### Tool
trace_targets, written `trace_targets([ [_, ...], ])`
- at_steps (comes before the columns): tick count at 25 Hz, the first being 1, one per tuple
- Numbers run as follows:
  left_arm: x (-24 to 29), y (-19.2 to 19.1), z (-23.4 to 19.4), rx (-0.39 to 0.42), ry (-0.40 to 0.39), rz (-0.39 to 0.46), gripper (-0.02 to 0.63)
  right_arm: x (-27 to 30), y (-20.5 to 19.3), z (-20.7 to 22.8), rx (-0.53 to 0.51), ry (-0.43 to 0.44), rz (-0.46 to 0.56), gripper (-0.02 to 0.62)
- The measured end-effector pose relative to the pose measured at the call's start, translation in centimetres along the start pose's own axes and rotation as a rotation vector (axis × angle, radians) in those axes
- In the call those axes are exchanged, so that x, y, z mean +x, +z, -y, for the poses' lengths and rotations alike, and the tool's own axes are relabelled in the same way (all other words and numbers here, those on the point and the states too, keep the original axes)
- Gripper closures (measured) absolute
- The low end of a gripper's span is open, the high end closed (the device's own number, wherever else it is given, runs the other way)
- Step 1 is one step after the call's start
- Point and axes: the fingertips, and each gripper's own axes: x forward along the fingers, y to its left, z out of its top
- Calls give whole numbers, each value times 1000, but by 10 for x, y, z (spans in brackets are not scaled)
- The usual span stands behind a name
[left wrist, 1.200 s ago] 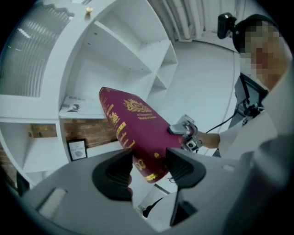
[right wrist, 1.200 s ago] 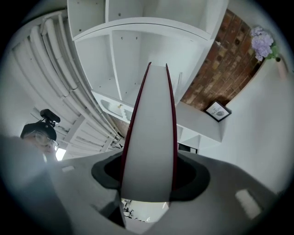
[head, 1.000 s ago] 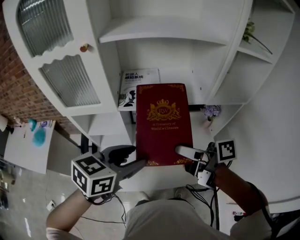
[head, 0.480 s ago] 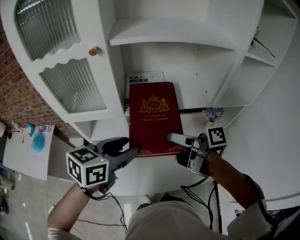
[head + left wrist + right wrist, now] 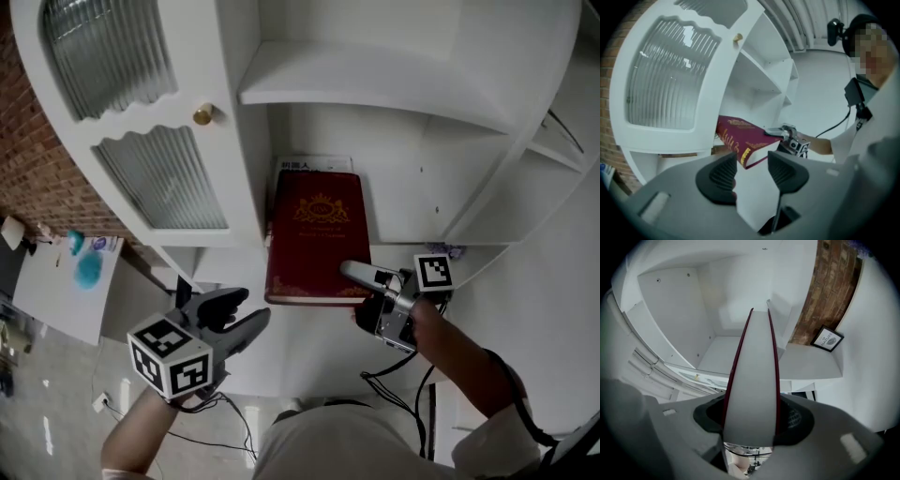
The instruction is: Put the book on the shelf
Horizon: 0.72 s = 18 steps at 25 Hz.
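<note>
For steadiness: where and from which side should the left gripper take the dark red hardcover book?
Probably the near left corner, from the person's side: the dark red hardcover book is nearly level, the right gripper clamping its near right corner. The left gripper is empty; its jaws were just closing.

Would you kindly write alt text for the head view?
The right gripper holds a red book flat by its near edge, partway into a white shelf. The left gripper, empty, its open jaws just narrowed, hangs apart at lower left.
</note>
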Motion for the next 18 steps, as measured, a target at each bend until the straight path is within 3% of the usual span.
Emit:
trace_targets([
  [4, 8, -6, 11, 72, 44, 1, 450, 5, 14, 3, 5, -16, -17, 344],
  [7, 24, -8, 19, 120, 50, 0, 565, 9, 20, 3, 17, -12, -26, 344],
  [18, 102, 4, 53, 95, -106, -2, 572, 18, 27, 7, 16, -4, -77, 344],
])
